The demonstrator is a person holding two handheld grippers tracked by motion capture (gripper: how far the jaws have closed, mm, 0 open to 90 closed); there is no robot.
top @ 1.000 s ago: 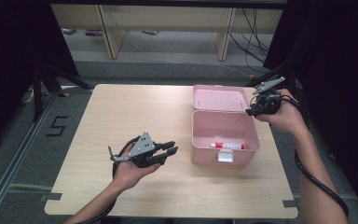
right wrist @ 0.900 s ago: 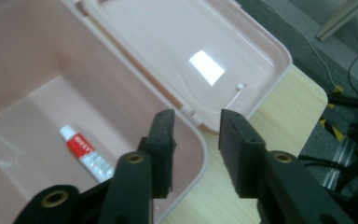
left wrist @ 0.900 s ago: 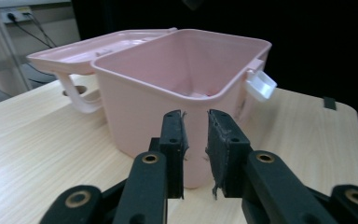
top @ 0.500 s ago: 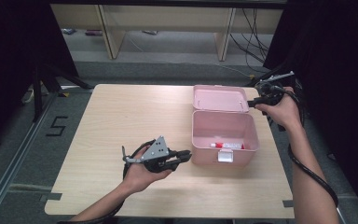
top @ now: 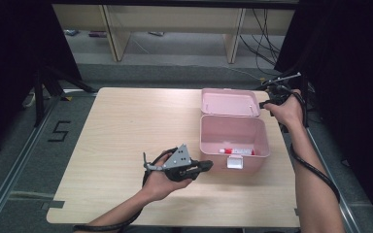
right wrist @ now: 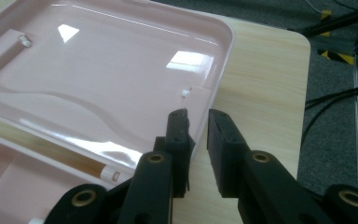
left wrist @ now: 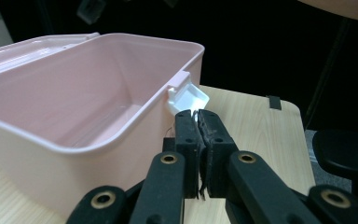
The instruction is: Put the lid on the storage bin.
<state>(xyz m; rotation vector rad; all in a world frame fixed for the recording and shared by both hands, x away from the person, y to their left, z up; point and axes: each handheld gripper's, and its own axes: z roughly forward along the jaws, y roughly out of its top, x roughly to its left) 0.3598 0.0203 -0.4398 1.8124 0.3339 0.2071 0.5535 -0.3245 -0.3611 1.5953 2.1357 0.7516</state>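
Note:
An open pink box (top: 233, 136) stands on the right half of the wooden table (top: 126, 126), its lid (top: 229, 102) lying flat behind it. A red and white tube (top: 237, 151) rests inside. My left gripper (top: 208, 165) sits at the box's front left; its jaws (left wrist: 197, 113) are shut with nothing between them, tips just under the white latch (left wrist: 189, 97). At the lid's right edge, my right gripper (top: 268, 96) is open by a narrow gap. Its tips (right wrist: 198, 116) straddle the lid's rim (right wrist: 223, 70) beside a small tab (right wrist: 201, 99).
The table's right edge runs close beside the box and lid. Beyond it, cables (right wrist: 331, 102) lie on the grey floor. Wooden shelving (top: 175, 24) stands behind the table. A dark chair seat (left wrist: 349, 149) sits past the table's corner.
My left gripper has moved right across the table up to the box's front. The right gripper has shifted a little farther back and right along the lid's edge.

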